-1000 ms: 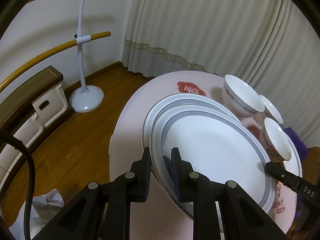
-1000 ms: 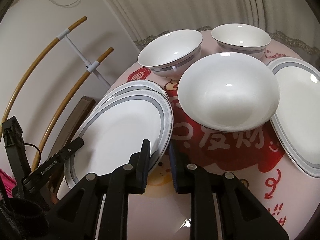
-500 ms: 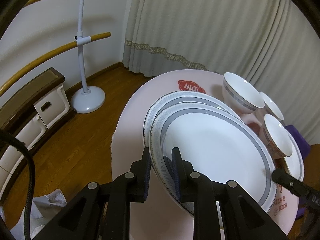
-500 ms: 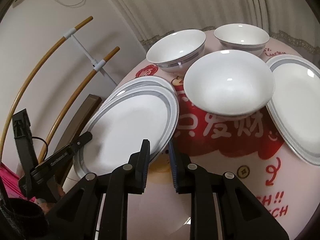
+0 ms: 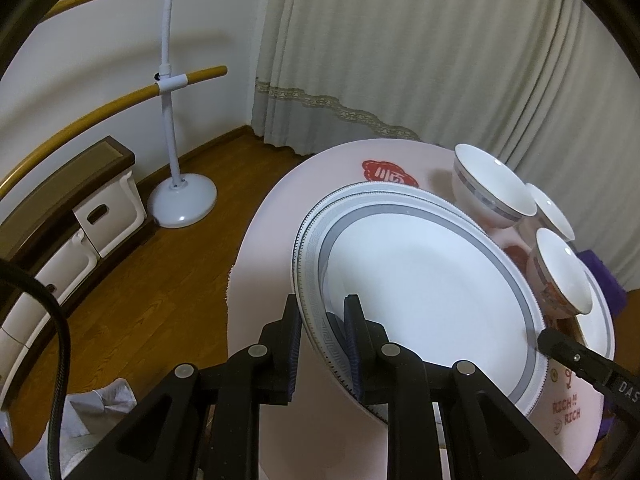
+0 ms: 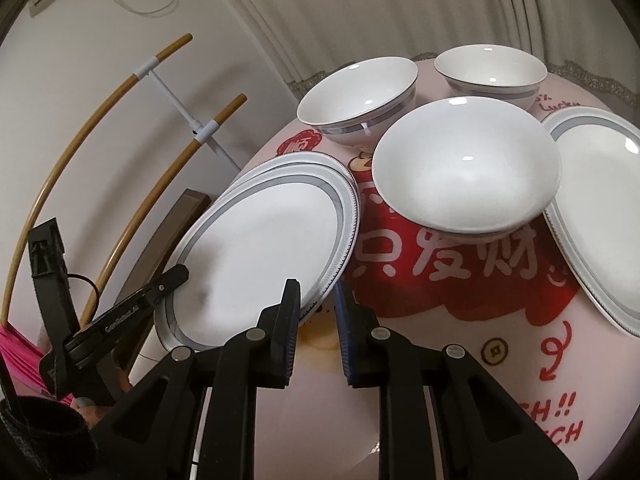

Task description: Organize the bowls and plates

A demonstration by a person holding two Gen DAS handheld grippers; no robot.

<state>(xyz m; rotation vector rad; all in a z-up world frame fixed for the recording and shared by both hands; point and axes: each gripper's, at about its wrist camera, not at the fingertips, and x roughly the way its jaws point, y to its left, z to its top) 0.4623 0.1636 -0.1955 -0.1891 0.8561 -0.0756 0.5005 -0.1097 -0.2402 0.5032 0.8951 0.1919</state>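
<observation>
Round table (image 5: 256, 280) under a pale pink cloth (image 6: 440, 344) printed with a big red patch, white characters, a gold coin and red "RICH!!" lettering. Beyond it, a cream pleated curtain (image 5: 420, 60) with a lace band along the hem. Brown wood floor (image 5: 168, 272) to the left. White floor stand (image 5: 182, 196) on a round base beside the wall, carrying two curved wooden bars (image 5: 120, 108) in white clamps. Low dark-wood cabinet (image 5: 68, 184) with white drawers against the wall. Crumpled grey-white cloth (image 5: 100, 412) on the floor, near the frame's bottom edge. Purple item (image 5: 604, 276) past the table's far side, too hidden to name.
</observation>
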